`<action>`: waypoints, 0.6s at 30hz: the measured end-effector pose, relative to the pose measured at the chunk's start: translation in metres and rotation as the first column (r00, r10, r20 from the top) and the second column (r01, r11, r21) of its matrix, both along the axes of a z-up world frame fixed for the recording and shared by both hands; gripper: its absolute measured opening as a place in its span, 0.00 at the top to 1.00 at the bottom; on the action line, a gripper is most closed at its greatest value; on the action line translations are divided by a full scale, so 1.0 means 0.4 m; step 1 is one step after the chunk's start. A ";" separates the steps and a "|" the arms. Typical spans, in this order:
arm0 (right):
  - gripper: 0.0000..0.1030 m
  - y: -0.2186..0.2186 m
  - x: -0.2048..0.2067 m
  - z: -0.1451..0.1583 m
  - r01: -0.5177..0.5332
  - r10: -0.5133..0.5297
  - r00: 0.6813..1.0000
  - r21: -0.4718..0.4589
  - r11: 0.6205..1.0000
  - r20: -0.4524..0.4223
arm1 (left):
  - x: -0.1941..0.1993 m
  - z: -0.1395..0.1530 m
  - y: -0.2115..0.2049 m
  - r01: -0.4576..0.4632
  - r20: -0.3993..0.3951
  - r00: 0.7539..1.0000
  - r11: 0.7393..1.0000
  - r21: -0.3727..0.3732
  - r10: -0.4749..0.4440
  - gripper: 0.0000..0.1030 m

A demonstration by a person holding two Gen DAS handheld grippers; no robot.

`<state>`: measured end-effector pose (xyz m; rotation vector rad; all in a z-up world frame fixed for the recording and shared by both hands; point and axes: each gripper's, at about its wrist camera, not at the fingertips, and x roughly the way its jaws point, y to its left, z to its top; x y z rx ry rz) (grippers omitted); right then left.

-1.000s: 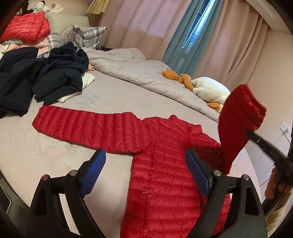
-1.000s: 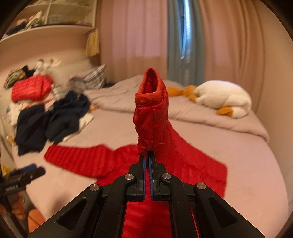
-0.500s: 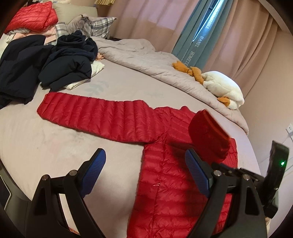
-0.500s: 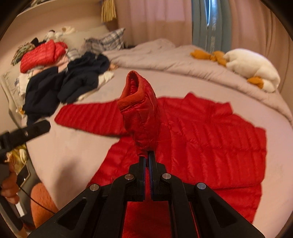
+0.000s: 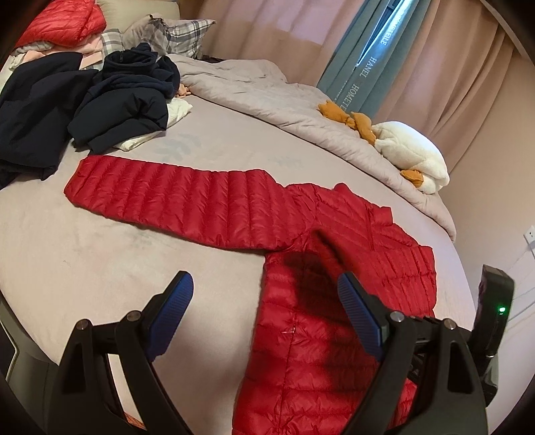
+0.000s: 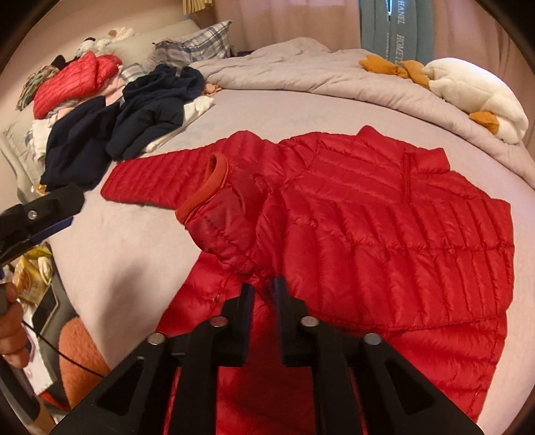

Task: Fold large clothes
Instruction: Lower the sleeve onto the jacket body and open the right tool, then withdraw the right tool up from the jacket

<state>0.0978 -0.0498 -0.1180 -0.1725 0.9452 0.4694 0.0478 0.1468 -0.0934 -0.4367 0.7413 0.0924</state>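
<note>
Dark clothes pile [image 5: 83,97], plaid pillow [image 5: 180,31], white plush [image 5: 413,152], grey duvet [image 5: 267,87].

Left gripper [image 5: 264,318] spread wide, holding nothing, right gripper [image 6: 261,294] parted by a narrow gap

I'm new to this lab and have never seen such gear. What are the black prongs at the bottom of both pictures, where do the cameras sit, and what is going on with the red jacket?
There is no robot: a person holds a two-finger gripper in each hand, and each carries a wide-angle camera looking along its fingers. So the prongs are the gripper fingers. One picture comes from the left gripper, whose blue-padded fingers stand wide apart, holding nothing. The other comes from the right gripper; its fingers are slightly parted at the sleeve, which is folded across the body of the red jacket, so it looks let go. The jacket lies on a bed, its other sleeve stretched out flat. Dark clothes and a plush goose lie farther off.
</note>
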 end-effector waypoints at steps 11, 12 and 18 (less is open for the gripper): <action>0.43 -0.030 -0.020 0.033 0.039 -0.041 0.998 0.030 0.999 0.047 | 0.019 -0.016 -0.033 0.040 -0.014 0.999 0.999 -0.008 -0.040 0.13; 0.41 -0.037 -0.021 0.040 0.049 -0.051 0.997 0.035 0.998 0.054 | 0.021 -0.016 -0.036 0.043 -0.014 0.999 0.999 -0.007 -0.043 0.13; 0.20 -0.104 -0.033 0.090 0.149 -0.155 0.982 0.065 0.987 0.111 | 0.037 -0.019 -0.058 0.075 -0.012 0.997 0.997 -0.016 -0.075 0.13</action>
